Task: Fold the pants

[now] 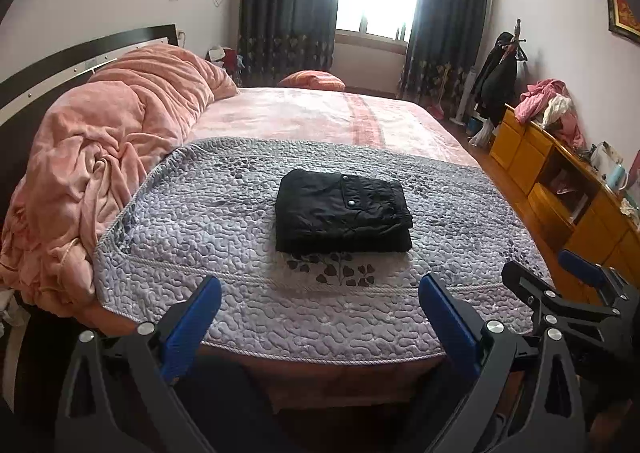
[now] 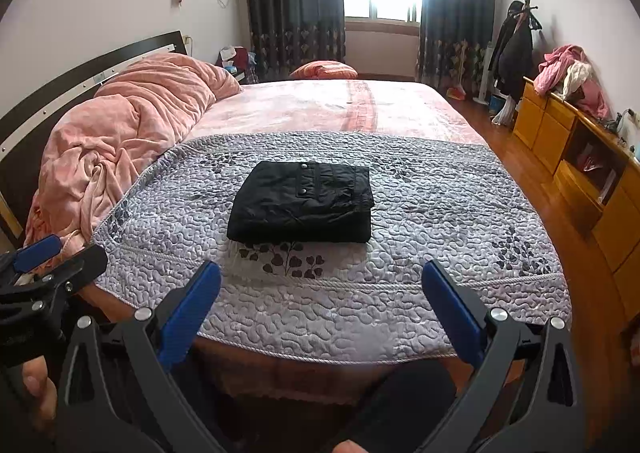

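Black pants [image 1: 343, 212] lie folded in a compact stack mid-quilt [image 1: 240, 293], well apart from both tools. Left gripper [image 1: 320, 327] and right gripper [image 2: 321, 311] hang spread wide, empty, near the bed edge. Risk: any further nudge or regrasp likely drags the top layer and undoes the fold

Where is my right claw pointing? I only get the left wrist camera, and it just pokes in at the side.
Observer: The right wrist view shows the right claw wide open and empty, aimed at the folded black pants.
Operator: Is anybody holding my left claw?
Observer: Yes. Fingers of a hand show just below the left claw, at the lower left edge of that view.
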The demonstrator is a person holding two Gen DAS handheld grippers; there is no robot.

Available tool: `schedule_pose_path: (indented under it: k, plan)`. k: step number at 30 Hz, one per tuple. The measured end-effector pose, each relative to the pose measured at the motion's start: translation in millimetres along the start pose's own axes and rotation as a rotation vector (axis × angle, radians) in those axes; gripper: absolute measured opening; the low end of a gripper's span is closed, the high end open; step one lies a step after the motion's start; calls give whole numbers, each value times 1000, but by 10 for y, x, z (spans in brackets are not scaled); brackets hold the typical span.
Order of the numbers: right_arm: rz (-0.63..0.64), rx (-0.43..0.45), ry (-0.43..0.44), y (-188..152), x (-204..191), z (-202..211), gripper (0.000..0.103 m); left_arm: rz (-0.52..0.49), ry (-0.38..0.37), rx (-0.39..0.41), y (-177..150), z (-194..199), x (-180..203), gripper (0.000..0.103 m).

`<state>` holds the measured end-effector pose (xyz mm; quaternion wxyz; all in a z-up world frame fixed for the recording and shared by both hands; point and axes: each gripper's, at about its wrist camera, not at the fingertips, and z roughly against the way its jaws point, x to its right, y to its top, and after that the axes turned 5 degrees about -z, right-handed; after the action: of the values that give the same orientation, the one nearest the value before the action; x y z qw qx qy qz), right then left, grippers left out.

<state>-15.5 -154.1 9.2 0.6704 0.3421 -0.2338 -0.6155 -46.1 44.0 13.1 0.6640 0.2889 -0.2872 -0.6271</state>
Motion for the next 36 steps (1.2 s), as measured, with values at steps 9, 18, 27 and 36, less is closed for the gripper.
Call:
schedule_pose_path:
  k: [9, 18, 27, 36]
  plan:
    - [-6, 1, -10, 22, 22, -7, 100, 7, -2, 4, 8, -30, -20, 99]
    - [-20, -3, -20, 36, 26, -41, 100, 2, 8, 3, 4, -51, -32, 99]
    - [-30, -19, -25, 21, 34, -103, 100, -15, 20, 7, 1, -50, -9, 99]
    - [-33, -21, -26, 25, 46, -112, 100, -36, 7, -2, -6, -59, 34, 99]
